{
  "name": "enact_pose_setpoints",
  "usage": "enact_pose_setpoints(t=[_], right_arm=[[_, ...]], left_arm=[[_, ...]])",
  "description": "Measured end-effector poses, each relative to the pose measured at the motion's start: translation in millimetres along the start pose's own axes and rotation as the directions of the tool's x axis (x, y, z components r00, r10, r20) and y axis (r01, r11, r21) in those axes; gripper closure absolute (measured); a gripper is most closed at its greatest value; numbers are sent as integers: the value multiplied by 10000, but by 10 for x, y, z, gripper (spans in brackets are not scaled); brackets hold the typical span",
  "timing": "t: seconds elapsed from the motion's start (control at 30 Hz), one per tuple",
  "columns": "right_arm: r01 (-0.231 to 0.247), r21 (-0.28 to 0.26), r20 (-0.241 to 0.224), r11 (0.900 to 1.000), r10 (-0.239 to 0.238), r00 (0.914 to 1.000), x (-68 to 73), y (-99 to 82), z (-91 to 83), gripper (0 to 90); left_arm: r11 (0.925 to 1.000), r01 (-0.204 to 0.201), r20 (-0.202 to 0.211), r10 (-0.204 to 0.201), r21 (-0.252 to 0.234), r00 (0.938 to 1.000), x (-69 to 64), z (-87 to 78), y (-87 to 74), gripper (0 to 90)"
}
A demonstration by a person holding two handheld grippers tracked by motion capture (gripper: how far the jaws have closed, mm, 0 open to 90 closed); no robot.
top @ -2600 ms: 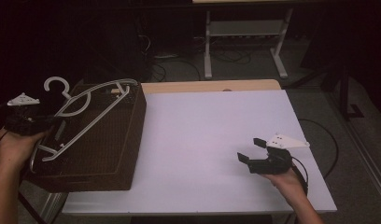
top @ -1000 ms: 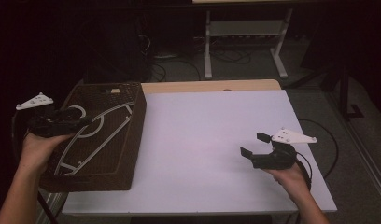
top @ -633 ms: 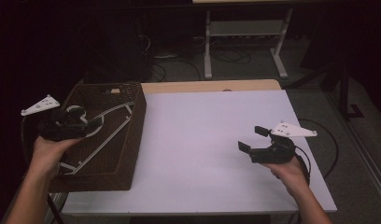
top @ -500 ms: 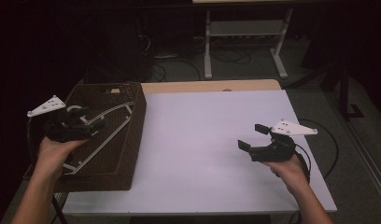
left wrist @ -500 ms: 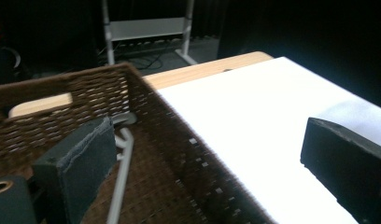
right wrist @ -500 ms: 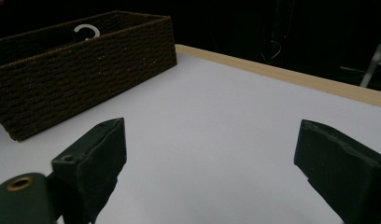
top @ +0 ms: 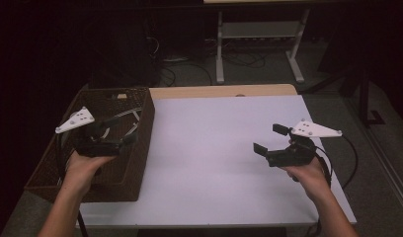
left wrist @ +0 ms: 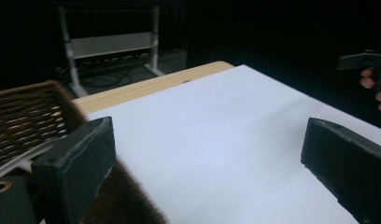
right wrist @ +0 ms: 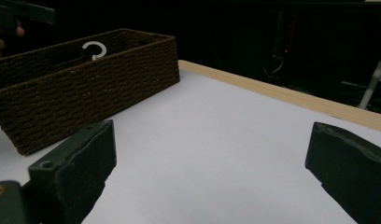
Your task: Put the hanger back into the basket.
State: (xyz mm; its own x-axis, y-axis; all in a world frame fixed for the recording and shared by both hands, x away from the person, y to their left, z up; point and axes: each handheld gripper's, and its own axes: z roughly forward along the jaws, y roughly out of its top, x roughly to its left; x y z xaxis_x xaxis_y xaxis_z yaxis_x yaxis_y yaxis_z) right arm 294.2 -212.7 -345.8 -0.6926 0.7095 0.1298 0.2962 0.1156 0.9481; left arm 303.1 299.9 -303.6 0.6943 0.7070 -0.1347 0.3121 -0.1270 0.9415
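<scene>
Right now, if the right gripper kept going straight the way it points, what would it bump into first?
Probably the basket. The right gripper points across the bare white table with open, empty jaws. Nothing lies on the table in between, though the depth is hard to judge.

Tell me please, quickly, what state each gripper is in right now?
Left gripper: open, holding nothing, over the basket.
Right gripper: open, holding nothing, above the table.
</scene>
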Motion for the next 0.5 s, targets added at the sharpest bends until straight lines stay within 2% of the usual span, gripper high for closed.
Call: enact_pose_setpoints(t=[0.23, 0.37, 0.4, 0.47, 0.5], right_arm=[[21, -110, -50, 9999, -21, 10000, -9, 46, 3, 10], [73, -162, -140, 9998, -75, 9999, -3, 71, 11, 6], [89, -155, -153, 9998, -91, 9998, -1, 77, 11, 6], [122, -201, -194, 9997, -126, 9997, 0, 87, 12, 6], [158, -237, -217, 9996, -163, 9996, 0, 92, 10, 6]], left_arm=[[9995, -64, 378, 76, -306, 9993, -138, 126, -77, 30], [9986, -20, 489, 46, -530, 9988, -177, 181, -114, 30], [9986, -148, 488, 174, -513, 9987, -172, 194, -126, 30], [9982, -137, 507, 167, -579, 9986, -170, 216, -147, 29], [9972, -90, 531, 129, -738, 9985, -175, 230, -161, 20]])
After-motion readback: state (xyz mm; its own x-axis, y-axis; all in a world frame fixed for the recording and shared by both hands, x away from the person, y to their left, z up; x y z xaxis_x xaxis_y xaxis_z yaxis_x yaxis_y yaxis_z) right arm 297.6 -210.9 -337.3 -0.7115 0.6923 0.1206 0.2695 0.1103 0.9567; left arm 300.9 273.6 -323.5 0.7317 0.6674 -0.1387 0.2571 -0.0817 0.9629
